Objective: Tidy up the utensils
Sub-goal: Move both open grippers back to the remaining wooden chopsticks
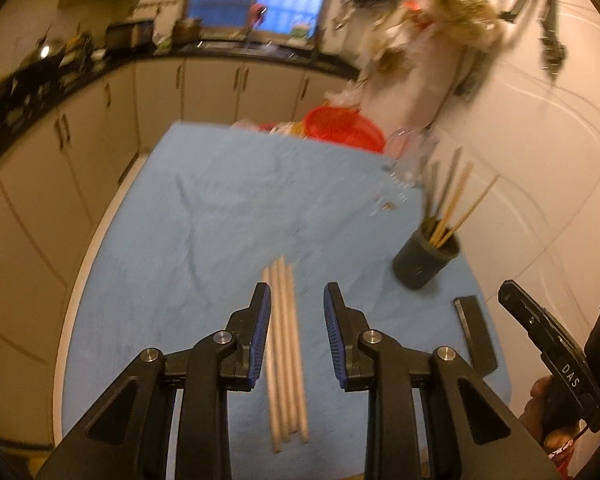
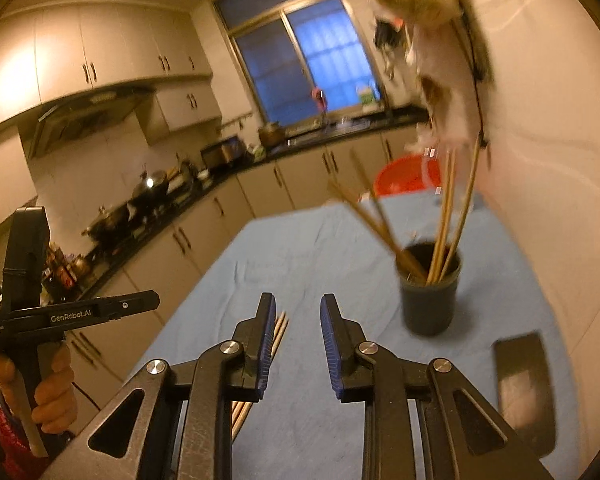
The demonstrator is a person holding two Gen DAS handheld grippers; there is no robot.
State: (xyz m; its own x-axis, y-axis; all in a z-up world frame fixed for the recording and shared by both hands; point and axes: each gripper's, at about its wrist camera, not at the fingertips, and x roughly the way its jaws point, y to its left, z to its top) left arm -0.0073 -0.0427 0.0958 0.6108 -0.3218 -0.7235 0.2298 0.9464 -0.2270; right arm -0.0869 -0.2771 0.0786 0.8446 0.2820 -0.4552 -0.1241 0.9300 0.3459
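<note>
Left wrist view: the left gripper (image 1: 296, 334) hangs over the blue-covered table (image 1: 160, 280), its fingers (image 1: 262, 332) parted with nothing between the pads; four loose chopsticks (image 1: 286, 356) lie flat on the cloth beneath the gap, running from 12 toward 6 o'clock. The dark holder cup (image 1: 426, 260), already carrying several sticks, stands at 2 o'clock, and a flat dark block (image 1: 476, 336) lies at 3 o'clock. Right wrist view: the right gripper (image 2: 298, 346) has its fingers (image 2: 330, 344) likewise parted and empty; the loose chopsticks (image 2: 280, 330) show just beside its left finger, the cup (image 2: 430, 292) at 1 o'clock. To do the pickup well, lower one gripper squarely across the bundle, close near mid-length, lift level, then tip the sticks into the cup without knocking it.
</note>
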